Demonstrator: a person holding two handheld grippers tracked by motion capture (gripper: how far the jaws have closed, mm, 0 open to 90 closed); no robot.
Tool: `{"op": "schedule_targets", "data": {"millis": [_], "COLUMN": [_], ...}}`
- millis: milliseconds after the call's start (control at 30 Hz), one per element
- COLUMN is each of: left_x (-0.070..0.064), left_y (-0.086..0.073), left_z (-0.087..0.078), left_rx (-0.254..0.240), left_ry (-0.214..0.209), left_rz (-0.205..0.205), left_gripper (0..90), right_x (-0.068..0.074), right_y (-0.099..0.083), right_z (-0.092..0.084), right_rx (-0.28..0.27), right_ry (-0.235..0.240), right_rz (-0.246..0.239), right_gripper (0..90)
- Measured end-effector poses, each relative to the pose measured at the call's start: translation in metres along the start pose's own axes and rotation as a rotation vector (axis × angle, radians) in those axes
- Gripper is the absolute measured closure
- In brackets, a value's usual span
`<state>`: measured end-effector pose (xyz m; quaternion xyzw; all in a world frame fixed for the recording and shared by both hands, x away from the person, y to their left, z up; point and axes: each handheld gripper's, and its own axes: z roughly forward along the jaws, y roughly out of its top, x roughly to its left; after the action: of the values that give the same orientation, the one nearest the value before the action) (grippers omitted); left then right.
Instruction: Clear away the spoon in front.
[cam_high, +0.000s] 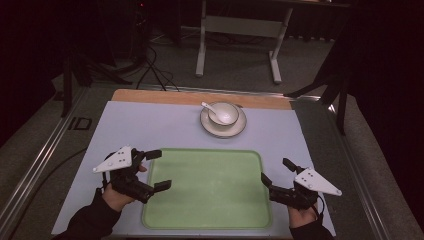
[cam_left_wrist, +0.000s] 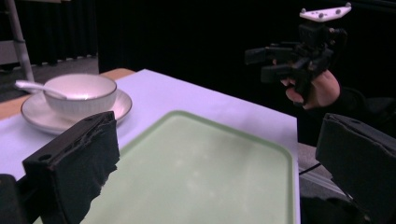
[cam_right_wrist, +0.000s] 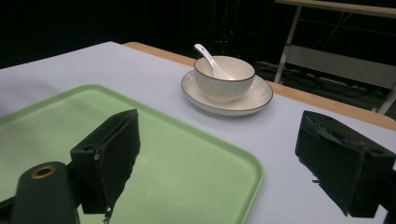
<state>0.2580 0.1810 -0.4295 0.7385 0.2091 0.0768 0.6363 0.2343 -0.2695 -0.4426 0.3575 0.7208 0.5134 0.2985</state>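
Observation:
An empty pale green tray lies on the near half of the table. Behind it a white bowl stands on a white saucer, with a white spoon leaning in it, handle to the left. My left gripper is open over the tray's left edge, nothing between its jaws. My right gripper is open at the tray's right edge, also holding nothing. The left gripper view shows the tray, the bowl and the right gripper farther off. The right gripper view shows the bowl, saucer, spoon and tray.
A light blue mat covers the table, with a wooden strip along its far edge. Beyond the table, a desk frame stands on the floor, with cables and dark stand legs to either side.

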Motion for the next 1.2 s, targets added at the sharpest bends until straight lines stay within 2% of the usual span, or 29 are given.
{"op": "schedule_targets", "data": {"millis": [33, 133, 200, 267, 300, 367, 600, 733, 1200], "left_x": [0.002, 0.005, 0.01, 0.013, 0.017, 0.025, 0.045, 0.057, 0.102], "left_y": [0.008, 0.017, 0.027, 0.03, 0.033, 0.037, 0.047, 0.05, 0.037], "left_z": [0.007, 0.013, 0.019, 0.02, 0.022, 0.026, 0.042, 0.055, 0.101], "left_rx": [0.016, 0.024, 0.014, 0.006, -0.004, -0.017, -0.027, -0.036, -0.049], "left_ry": [0.005, 0.013, 0.025, 0.033, 0.051, 0.055, 0.09, 0.12, 0.218], "left_rz": [0.029, 0.042, 0.055, 0.059, 0.046, 0.023, 0.007, -0.024, -0.157], "left_gripper": [0.0, 0.0, 0.0, 0.0, 0.0, 0.0, 0.2, 0.8, 3.5], "right_x": [0.0, 0.0, -0.001, -0.001, 0.0, 0.0, 0.002, 0.002, 0.002], "right_y": [0.0, 0.0, 0.0, 0.0, 0.0, 0.0, 0.001, 0.001, 0.0], "right_z": [0.0, 0.0, 0.0, 0.0, 0.0, 0.0, 0.0, -0.001, 0.0], "right_rx": [-0.002, -0.002, -0.005, -0.006, -0.008, -0.006, -0.006, -0.01, -0.008], "right_ry": [0.0, 0.002, 0.006, 0.007, 0.007, 0.009, 0.009, 0.009, 0.017], "right_rz": [0.0, 0.003, 0.006, 0.005, 0.004, -0.001, -0.007, -0.013, -0.005], "right_gripper": [13.7, 13.7, 13.7, 13.7, 13.7, 13.7, 13.7, 13.7, 13.7]}}
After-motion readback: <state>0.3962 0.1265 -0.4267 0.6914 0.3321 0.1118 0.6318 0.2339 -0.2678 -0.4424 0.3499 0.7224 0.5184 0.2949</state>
